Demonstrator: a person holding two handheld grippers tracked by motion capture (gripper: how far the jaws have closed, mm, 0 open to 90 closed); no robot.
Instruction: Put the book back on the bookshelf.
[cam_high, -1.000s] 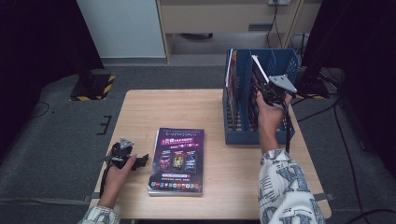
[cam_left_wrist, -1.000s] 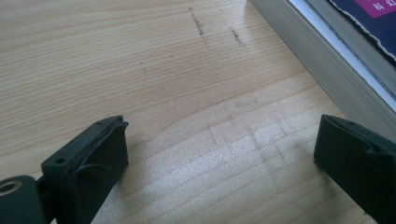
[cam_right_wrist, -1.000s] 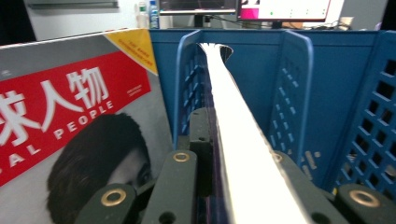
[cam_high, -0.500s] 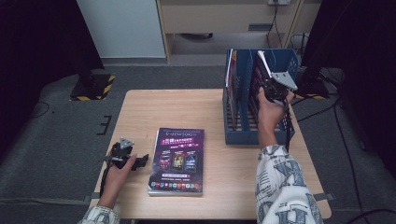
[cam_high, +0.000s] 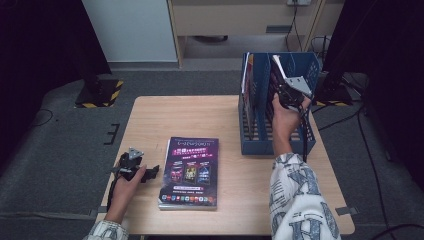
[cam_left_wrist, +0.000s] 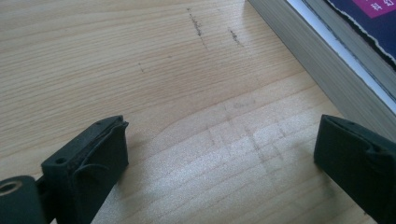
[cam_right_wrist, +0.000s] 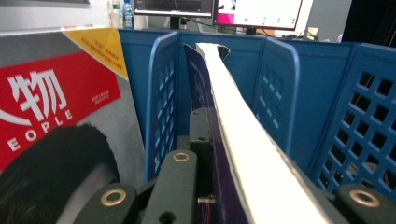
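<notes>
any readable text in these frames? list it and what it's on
"物": large white character on the red-covered magazine standing in the blue rack.
"EOPLE": white letters below it, start cut off.
Yellow corner print on that cover: too small to read.
Purple magazine flat on the table: cover text blurred.
Magazine in the right gripper: nothing legible.

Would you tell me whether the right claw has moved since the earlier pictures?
Yes: the right claw, shut on a magazine, has shifted slightly toward the blue rack's far end.
</notes>
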